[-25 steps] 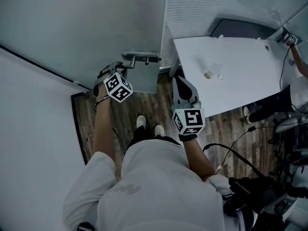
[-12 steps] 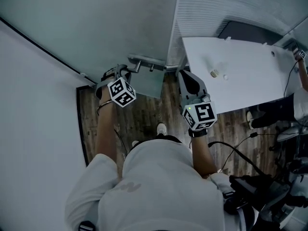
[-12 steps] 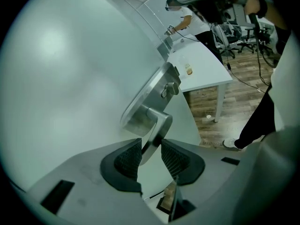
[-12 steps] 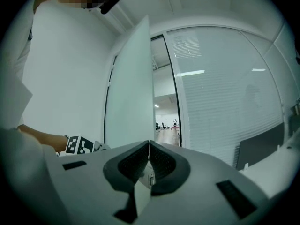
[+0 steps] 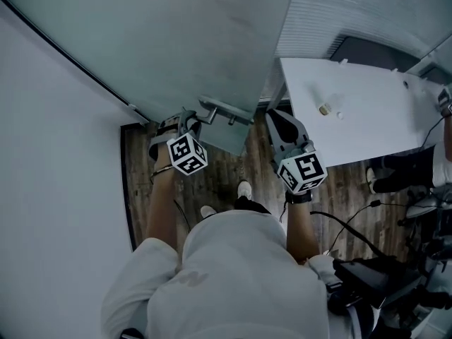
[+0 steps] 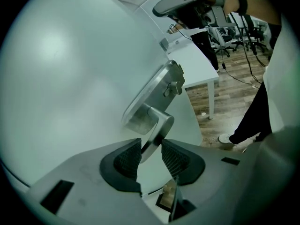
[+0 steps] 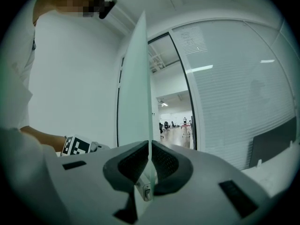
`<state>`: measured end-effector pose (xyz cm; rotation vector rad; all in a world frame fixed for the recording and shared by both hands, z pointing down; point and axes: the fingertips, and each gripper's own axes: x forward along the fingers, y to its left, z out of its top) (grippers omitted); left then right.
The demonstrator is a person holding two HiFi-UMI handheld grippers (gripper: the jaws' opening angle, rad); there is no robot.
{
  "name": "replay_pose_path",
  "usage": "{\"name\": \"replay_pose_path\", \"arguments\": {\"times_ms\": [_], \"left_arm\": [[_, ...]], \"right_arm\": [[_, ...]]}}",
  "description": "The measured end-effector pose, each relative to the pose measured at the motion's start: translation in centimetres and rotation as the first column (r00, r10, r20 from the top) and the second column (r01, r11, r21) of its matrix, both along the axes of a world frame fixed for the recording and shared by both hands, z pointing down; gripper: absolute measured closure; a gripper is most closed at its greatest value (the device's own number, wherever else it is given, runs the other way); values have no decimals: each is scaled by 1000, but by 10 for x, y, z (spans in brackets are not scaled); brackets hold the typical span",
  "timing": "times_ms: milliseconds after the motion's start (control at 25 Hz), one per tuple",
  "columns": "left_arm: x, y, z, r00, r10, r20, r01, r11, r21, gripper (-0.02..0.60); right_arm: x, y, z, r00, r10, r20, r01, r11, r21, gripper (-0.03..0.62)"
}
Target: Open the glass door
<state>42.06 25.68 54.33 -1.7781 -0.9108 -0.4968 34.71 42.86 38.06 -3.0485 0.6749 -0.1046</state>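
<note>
The frosted glass door [image 5: 176, 41] stands partly swung in from the upper left, with a metal lever handle [image 5: 226, 109] near its free edge. My left gripper [image 5: 189, 119] is shut on that lever [image 6: 157, 123]. The pads [image 6: 129, 156] squeeze it from both sides, and the jaws have just eased slightly wider with the lever still between them. My right gripper [image 5: 277, 115] hovers level a little right of the door's edge. In the right gripper view the door [image 7: 133, 88] shows edge-on behind the right gripper [image 7: 149, 153], whose jaws are almost together and hold nothing.
A white wall [image 5: 56, 189] closes the left side. A white table [image 5: 367, 119] with a small object [image 5: 325, 109] stands close on the right, below a slatted glass partition [image 5: 353, 6]. Cables and chair bases [image 5: 367, 267] lie at lower right, and another person's shoe [image 5: 381, 179] is beyond the table.
The door has swung further open with my left gripper on its handle. Both grippers have shifted right and down in the head view, and the person's feet have stepped back.
</note>
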Motion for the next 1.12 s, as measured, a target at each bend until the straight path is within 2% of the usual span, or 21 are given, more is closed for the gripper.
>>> {"name": "replay_pose_path", "arguments": {"times_ms": [160, 320, 440, 520, 680, 800, 1040, 1120], "left_arm": [[-22, -17, 0, 1000, 15, 7, -15, 1000, -2, 466], [-41, -35, -1, 1000, 19, 7, -19, 1000, -10, 465], [-52, -42, -2, 1000, 18, 2, -18, 1000, -11, 463], [-59, -50, -2, 1000, 14, 0, -14, 1000, -9, 463], [-73, -65, -1, 1000, -6, -5, 6, 1000, -24, 460], [-82, -76, -3, 999, -29, -18, 28, 999, -46, 460], [-99, -93, 2, 994, -102, -27, 99, 991, -92, 460], [-107, -101, 3, 992, -123, -29, 119, 987, -112, 460]], "right_arm": [[-11, -17, -1, 996, -92, -11, 92, 996, -10, 588], [-25, -41, -9, 977, -211, -42, 210, 977, -20, 588], [-34, -55, -16, 957, -280, -71, 283, 959, 36, 533], [-42, -66, -19, 942, -324, -84, 329, 943, 47, 526], [-60, -90, -20, 906, -414, -84, 416, 909, 3, 528], [-71, -99, -21, 880, -470, -73, 472, 882, 11, 528], [-93, -114, -16, 810, -582, -73, 584, 811, 18, 533], [-102, -122, -14, 779, -623, -73, 627, 778, 42, 541]]}}
